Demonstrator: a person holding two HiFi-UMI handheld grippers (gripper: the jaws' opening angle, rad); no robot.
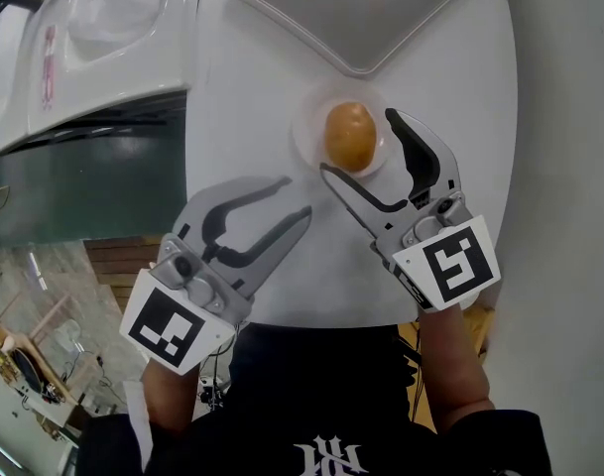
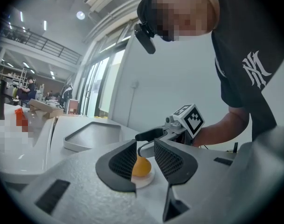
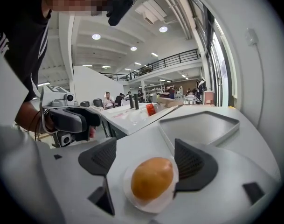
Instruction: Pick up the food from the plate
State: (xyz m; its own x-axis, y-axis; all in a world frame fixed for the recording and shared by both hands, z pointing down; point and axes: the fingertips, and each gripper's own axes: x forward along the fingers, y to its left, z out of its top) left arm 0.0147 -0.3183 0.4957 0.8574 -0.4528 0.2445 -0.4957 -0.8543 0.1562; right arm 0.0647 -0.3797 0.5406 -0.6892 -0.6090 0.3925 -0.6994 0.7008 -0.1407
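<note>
A golden-brown round piece of food (image 1: 349,134) lies on a small white plate (image 1: 303,132) on the white table. My right gripper (image 1: 358,143) is open, with one jaw on each side of the food and neither pad touching it. In the right gripper view the food (image 3: 152,178) sits on the plate (image 3: 146,208) between the two dark pads of the right gripper (image 3: 147,161). My left gripper (image 1: 294,196) is open and holds nothing. It hovers to the left of the plate, nearer the table's edge, and points at the food (image 2: 142,167).
A grey rectangular tray (image 1: 356,13) lies beyond the plate. The round white table (image 1: 460,117) ends at a curved edge close to the person's body. A white counter (image 1: 93,48) stands at the left, across a gap. The person's torso is behind both grippers.
</note>
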